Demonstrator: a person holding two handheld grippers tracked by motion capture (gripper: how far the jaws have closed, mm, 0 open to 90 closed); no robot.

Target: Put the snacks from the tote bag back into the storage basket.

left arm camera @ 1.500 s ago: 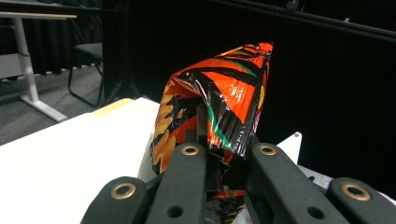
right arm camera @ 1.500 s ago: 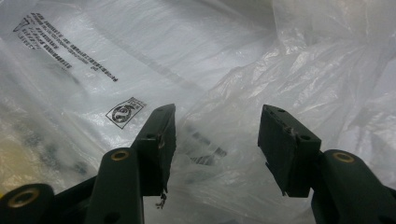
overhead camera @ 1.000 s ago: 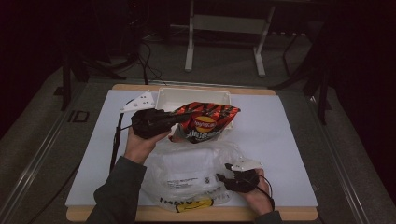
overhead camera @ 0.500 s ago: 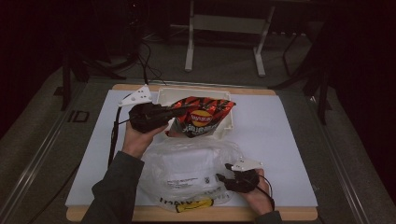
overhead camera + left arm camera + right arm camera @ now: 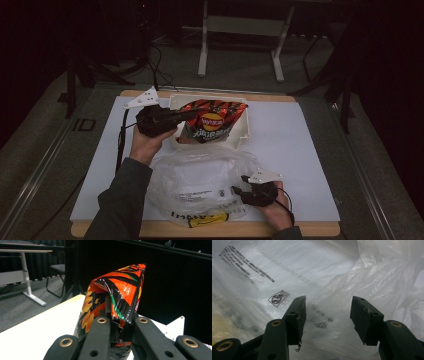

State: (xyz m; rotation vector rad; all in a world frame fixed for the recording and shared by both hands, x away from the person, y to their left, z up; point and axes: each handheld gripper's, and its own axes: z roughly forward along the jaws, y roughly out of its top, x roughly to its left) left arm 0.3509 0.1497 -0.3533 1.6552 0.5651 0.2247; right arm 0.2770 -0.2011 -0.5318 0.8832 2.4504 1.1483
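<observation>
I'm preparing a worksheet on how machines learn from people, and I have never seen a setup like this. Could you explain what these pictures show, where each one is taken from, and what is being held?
There is no robot here: a person holds a hand-operated two-jaw gripper in each hand. The wide picture comes from a fixed camera above the table. The other two come from small cameras riding on the grippers, looking along their black jaws.

The left gripper is shut on a red and orange snack bag, held over a white tray. The right gripper is open, its jaws apart in front of a crumpled clear plastic bag with printed text, which lies on the table nearer the person.
</observation>
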